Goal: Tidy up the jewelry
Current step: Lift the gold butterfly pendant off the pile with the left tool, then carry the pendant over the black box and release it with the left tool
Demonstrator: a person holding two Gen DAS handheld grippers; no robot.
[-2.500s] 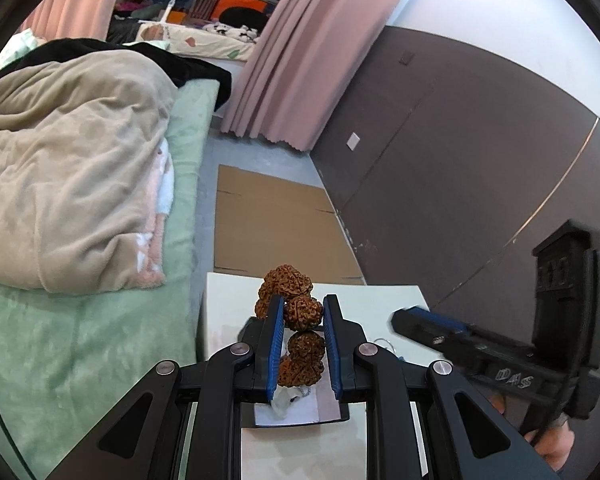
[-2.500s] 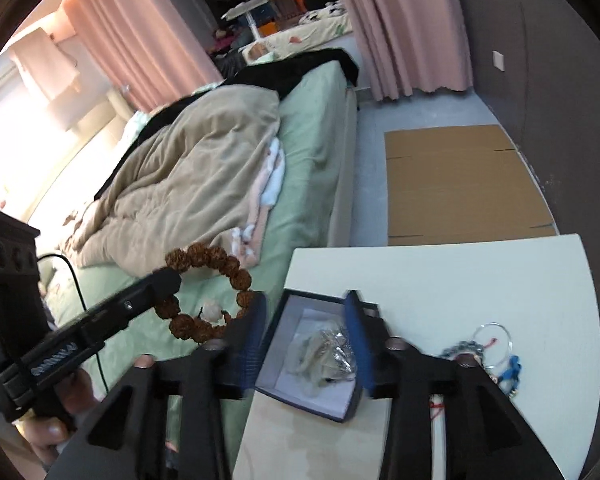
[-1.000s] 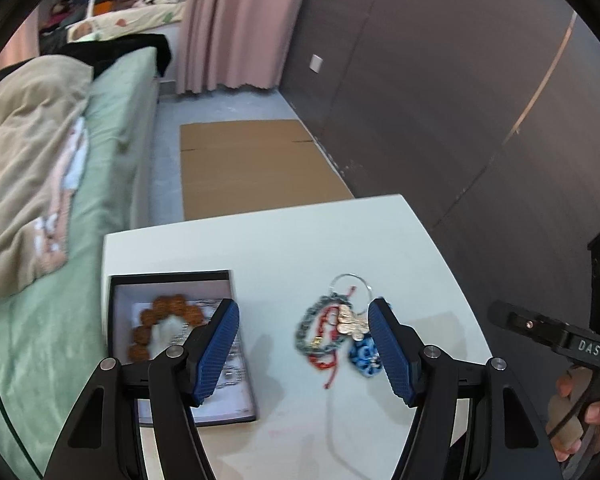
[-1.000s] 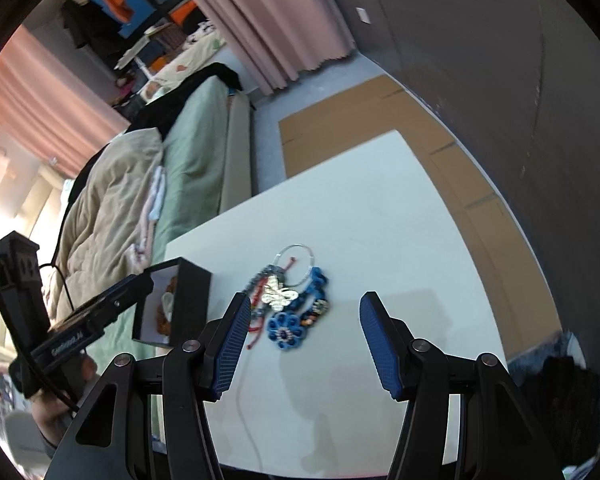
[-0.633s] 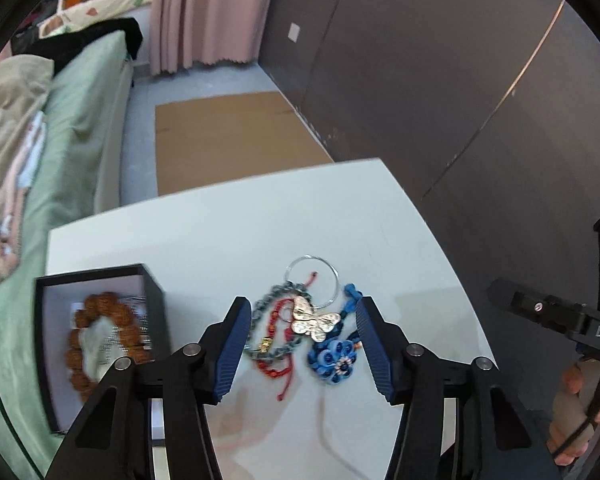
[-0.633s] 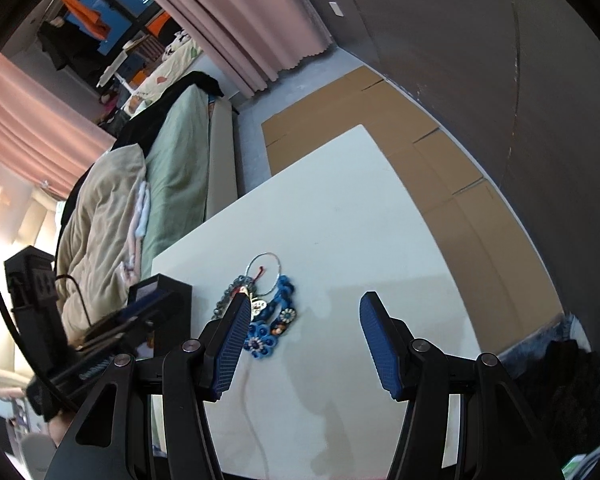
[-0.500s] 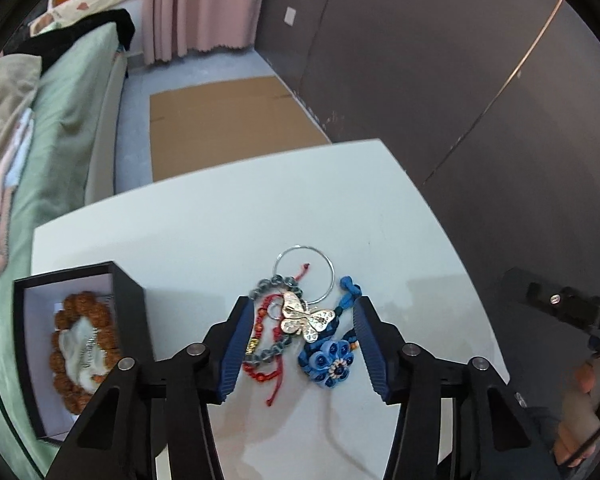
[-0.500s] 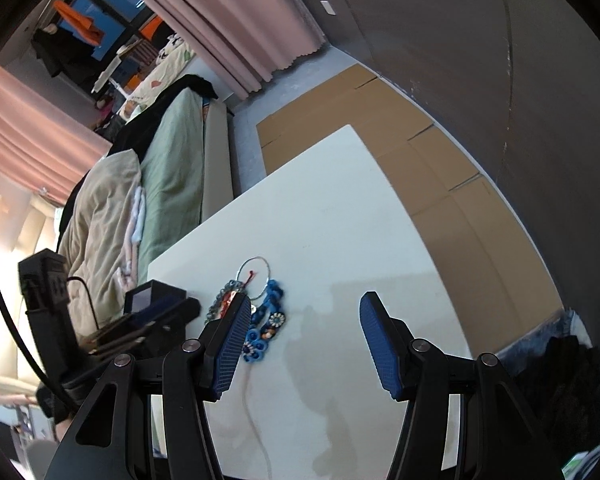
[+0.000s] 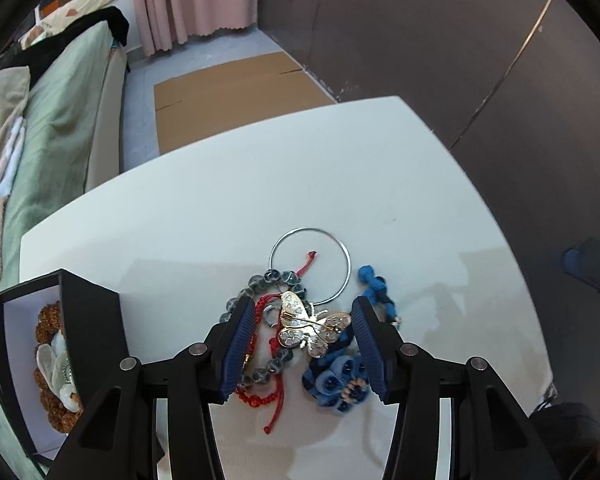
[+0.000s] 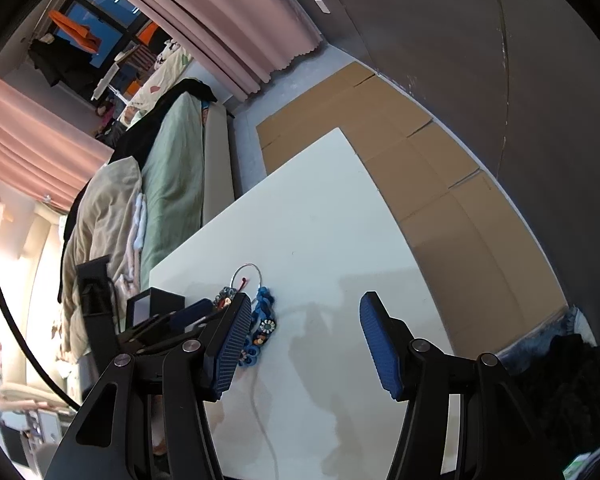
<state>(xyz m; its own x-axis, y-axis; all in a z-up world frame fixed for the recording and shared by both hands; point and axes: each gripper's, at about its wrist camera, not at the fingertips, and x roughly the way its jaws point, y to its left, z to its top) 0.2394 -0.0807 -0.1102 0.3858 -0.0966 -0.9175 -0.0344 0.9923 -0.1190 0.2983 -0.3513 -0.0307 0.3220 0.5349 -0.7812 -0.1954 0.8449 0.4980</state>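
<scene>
A pile of jewelry lies on the white table: a gold butterfly brooch, a silver ring, a grey bead bracelet, a red cord bracelet and a blue flower piece. My left gripper is open, its jaws on either side of the butterfly brooch. A black jewelry box at the left holds the brown bead bracelet. My right gripper is open and empty above the table, right of the pile.
A bed with a green sheet and a beige blanket stands beyond the table's left side. Flat cardboard lies on the floor behind the table. A dark wall runs along the right. A thin white cable crosses the table.
My left gripper let go of the brown bead bracelet into the box, then moved right and down over the jewelry pile. My right gripper swung away to the right.
</scene>
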